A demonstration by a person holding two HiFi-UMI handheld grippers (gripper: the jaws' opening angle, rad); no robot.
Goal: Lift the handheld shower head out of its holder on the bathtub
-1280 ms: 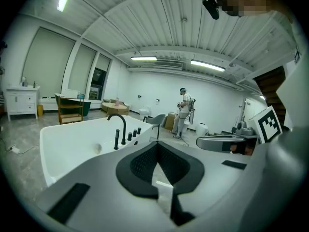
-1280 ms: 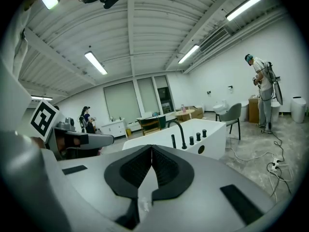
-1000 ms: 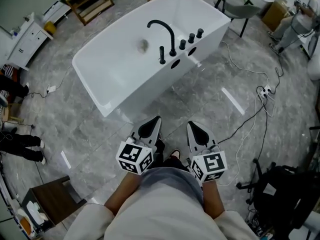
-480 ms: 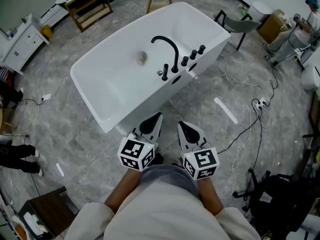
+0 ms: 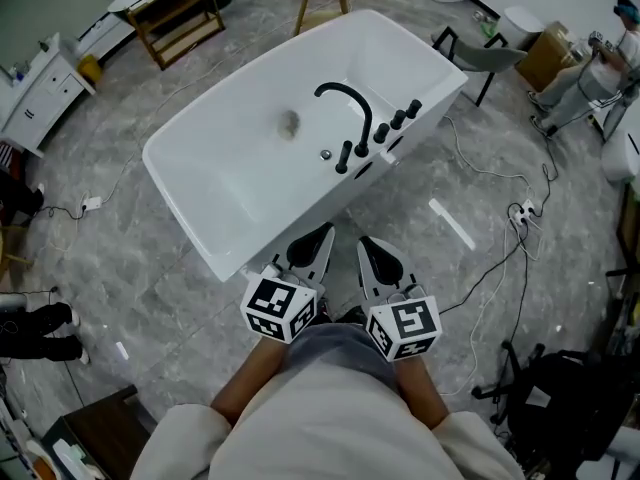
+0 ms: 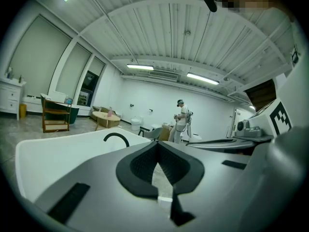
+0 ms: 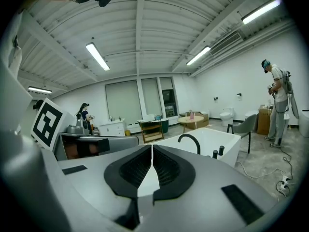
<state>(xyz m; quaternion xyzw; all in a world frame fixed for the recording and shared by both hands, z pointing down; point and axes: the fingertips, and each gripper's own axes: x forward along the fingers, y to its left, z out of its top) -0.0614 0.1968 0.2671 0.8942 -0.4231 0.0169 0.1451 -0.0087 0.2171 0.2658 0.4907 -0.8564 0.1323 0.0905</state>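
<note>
Left gripper [image 5: 312,246] and right gripper [image 5: 376,258]: jaws closed on both, nothing between them, held side by side just short of the bathtub's [image 5: 200,236] near long rim. Against a second ago the tub lies closer under my grippers, so I judge the approach under way and the grasp not begun. The handheld shower head [image 5: 343,157] stands upright on that rim, at the left end of the black fittings, beside the spout [image 5: 347,100]. Its holder is too small to make out, and the left gripper view shows only the spout.
</note>
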